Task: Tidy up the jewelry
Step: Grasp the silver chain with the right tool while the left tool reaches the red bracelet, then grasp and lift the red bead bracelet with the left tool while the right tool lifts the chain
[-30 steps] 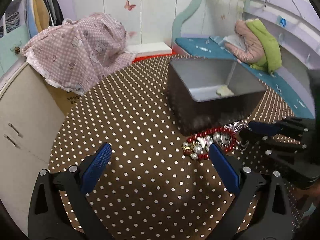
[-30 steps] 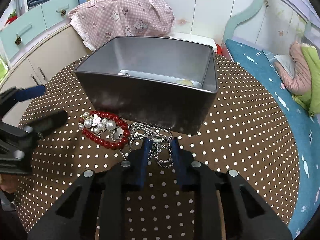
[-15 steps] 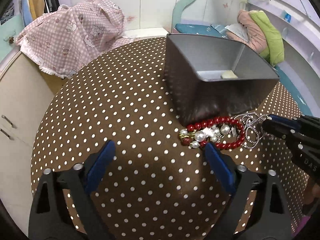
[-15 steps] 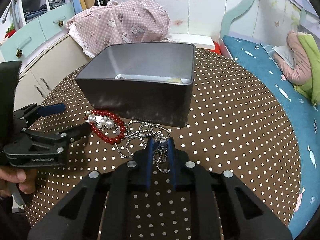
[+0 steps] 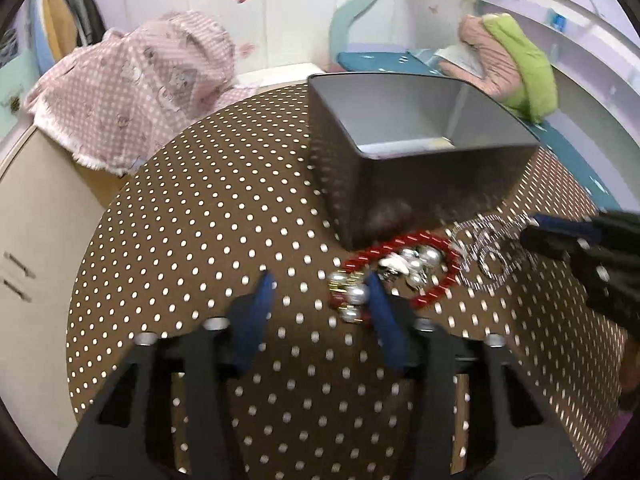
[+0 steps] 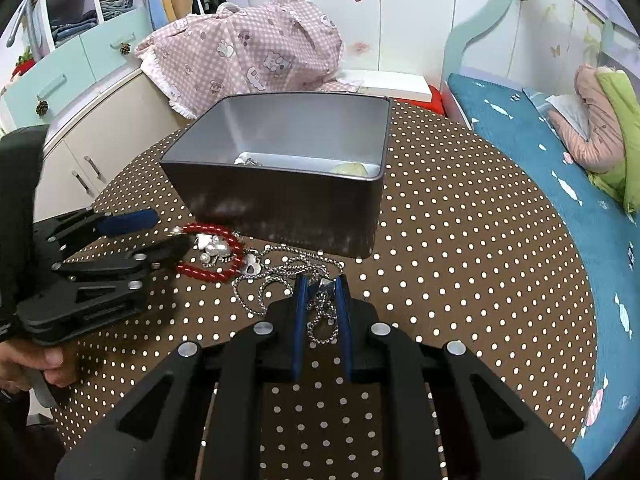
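While my right tongs (image 6: pixel 322 286) pinch silver chain (image 6: pixel 280 276) for box (image 6: pixel 280 196), left tongs (image 5: pixel 320 294) closing beside red bracelet (image 5: pixel 404 268), nothing between yet.

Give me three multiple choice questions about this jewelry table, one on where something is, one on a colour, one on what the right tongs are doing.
1. Where does the red bead bracelet lie?
A. Inside the grey box
B. On the dotted tablecloth, in front of the grey box
C. On the blue bed cover

2. What colour are the pads of the right tongs?
A. Blue
B. Yellow
C. White

3. What are the right tongs doing?
A. Hanging open above the box
B. Shut on the silver chain
C. Gripping the pink cloth

Answers:
1 B: the bracelet rests on the tablecloth below the near wall of the grey box.
2 A: both pads show blue.
3 B: the silver chain runs up between the nearly closed pads.
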Available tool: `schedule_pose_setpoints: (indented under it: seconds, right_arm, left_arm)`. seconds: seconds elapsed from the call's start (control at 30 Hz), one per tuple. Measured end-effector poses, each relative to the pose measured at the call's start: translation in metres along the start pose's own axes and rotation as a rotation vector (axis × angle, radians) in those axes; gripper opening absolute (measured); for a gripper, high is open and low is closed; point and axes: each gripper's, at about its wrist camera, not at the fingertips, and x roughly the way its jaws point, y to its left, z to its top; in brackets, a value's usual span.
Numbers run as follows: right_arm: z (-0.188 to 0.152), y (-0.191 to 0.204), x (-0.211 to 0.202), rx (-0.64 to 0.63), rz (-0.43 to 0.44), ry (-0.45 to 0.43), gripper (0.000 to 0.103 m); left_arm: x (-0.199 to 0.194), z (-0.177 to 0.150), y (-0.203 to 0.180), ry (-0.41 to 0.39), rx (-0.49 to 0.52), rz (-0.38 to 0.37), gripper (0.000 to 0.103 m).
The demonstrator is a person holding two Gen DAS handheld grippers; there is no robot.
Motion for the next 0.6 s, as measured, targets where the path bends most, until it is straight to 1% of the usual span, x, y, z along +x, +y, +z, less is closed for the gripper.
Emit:
schedule_pose_setpoints:
  seconds: [0.03, 0.07, 0.13, 0.23, 0.27, 0.33, 0.4, 0.43, 0.47, 0.5, 0.53, 0.6]
  right_arm:
    - [0.0, 0.0, 0.0, 0.002, 0.002, 0.001, 0.013]
    - [0.0, 0.0, 0.0, 0.003, 0.004, 0.001, 0.013]
    - [0.0, 0.002, 0.002, -0.001, 0.003, 0.002, 0.013]
    - [0.0, 0.004, 0.004, -0.003, 0.006, 0.003, 0.013]
    - [0.001, 0.005, 0.004, -0.003, 0.006, 0.003, 0.013]
    - [0.001, 0.005, 0.004, 0.0, 0.007, 0.001, 0.013]
    - [0.002, 0.005, 0.006, 0.004, 0.009, 0.004, 0.013]
    - [0.002, 0.004, 0.009, 0.006, 0.008, 0.008, 0.013]
    - [0.002, 0.004, 0.01, 0.009, 0.005, 0.011, 0.013]
    - [0.001, 0.003, 0.013, 0.013, 0.002, 0.015, 0.013]
    - [0.0, 0.002, 0.014, 0.013, 0.003, 0.013, 0.013]
    - [-0.001, 0.004, 0.013, 0.004, 0.006, 0.011, 0.013]
  left_arm:
    - [-0.004, -0.003, 0.002, -0.001, 0.01, -0.022, 0.024]
    - [-0.006, -0.006, 0.005, -0.002, 0.012, -0.037, 0.02]
    - [-0.009, -0.011, 0.011, -0.006, 0.015, -0.058, 0.019]
    - [-0.011, -0.013, 0.014, -0.013, 0.017, -0.057, 0.021]
    - [-0.012, -0.012, 0.014, -0.015, 0.017, -0.059, 0.024]
    - [-0.016, -0.013, 0.014, -0.038, 0.019, -0.045, 0.059]
    - [-0.017, -0.013, 0.012, -0.053, 0.03, -0.045, 0.059]
    - [-0.014, -0.012, 0.011, -0.046, 0.033, -0.049, 0.053]
    - [-0.011, -0.011, 0.012, -0.028, 0.023, -0.072, 0.042]
    - [-0.008, -0.009, 0.012, -0.019, 0.017, -0.085, 0.029]
    - [-0.009, -0.008, 0.013, -0.026, 0.016, -0.083, 0.019]
    - [-0.01, -0.009, 0.013, -0.02, 0.016, -0.101, 0.018]
